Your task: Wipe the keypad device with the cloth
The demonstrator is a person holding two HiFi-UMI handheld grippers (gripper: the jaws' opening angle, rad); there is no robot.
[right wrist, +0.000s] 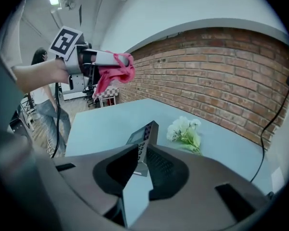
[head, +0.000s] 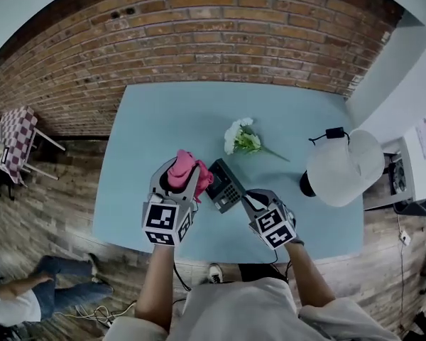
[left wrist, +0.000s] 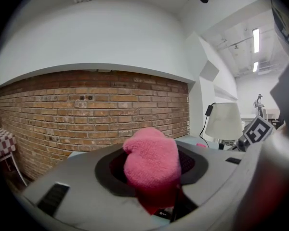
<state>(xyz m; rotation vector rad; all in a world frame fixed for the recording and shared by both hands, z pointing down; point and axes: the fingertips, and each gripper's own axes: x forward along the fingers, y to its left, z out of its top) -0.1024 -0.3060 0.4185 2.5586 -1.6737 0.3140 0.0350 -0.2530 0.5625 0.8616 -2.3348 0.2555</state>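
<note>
My left gripper [head: 179,183] is shut on a bunched pink cloth [head: 184,170], held above the blue table [head: 156,123] just left of the keypad device. In the left gripper view the cloth [left wrist: 151,161] bulges up between the pads. The dark keypad device [head: 225,185] stands tilted on the table with its screen and keys facing up. My right gripper [head: 250,199] sits at its right side. In the right gripper view the jaws [right wrist: 142,163] stand apart around the device's [right wrist: 143,137] near end, and table shows between them. That view also shows the left gripper [right wrist: 89,63] holding the cloth [right wrist: 116,73].
White flowers [head: 241,137] lie behind the device. A white lamp [head: 343,168] with a black cord stands at the table's right end. A brick wall [head: 220,34] runs behind the table. A checkered chair [head: 14,141] and a person [head: 28,290] are on the left floor.
</note>
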